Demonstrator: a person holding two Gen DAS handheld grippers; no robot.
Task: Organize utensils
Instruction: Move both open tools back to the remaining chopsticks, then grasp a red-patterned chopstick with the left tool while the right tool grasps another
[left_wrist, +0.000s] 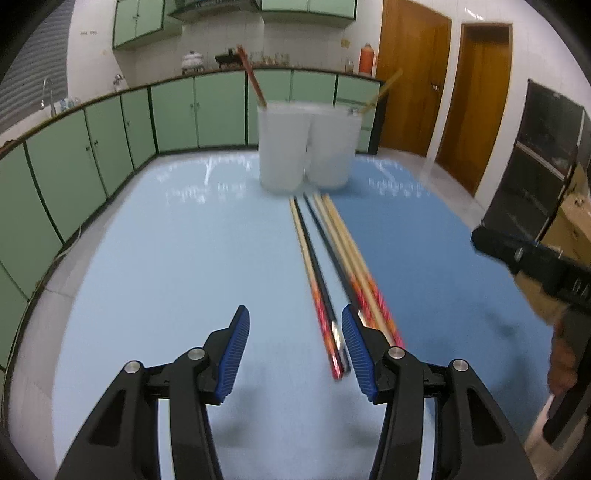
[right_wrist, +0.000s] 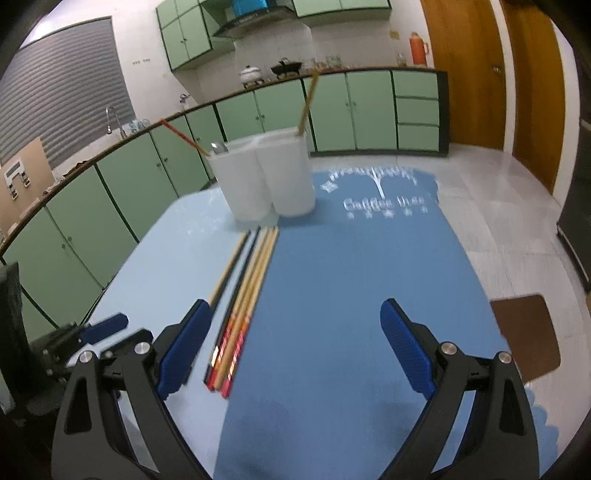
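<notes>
Several chopsticks (left_wrist: 325, 266) lie side by side on the table, some dark and some wooden with red patterned ends. Behind them stand two white cups (left_wrist: 282, 147) (left_wrist: 332, 147). A red-ended chopstick (left_wrist: 251, 74) leans out of the left cup and a wooden one (left_wrist: 384, 88) out of the right. My left gripper (left_wrist: 295, 321) is open, and the nearest chopstick ends lie between its fingers, close to the right one. My right gripper (right_wrist: 295, 310) is open wide over the dark blue mat (right_wrist: 351, 295); the chopsticks (right_wrist: 240, 295) lie just inside its left finger. Neither gripper touches anything.
The table has a light blue surface (left_wrist: 166, 258) on the left and the printed dark blue mat on the right. A metal utensil tip (right_wrist: 219, 147) shows in the left cup. Green kitchen cabinets (left_wrist: 110, 140) curve behind, with wooden doors (left_wrist: 413, 74) at the right.
</notes>
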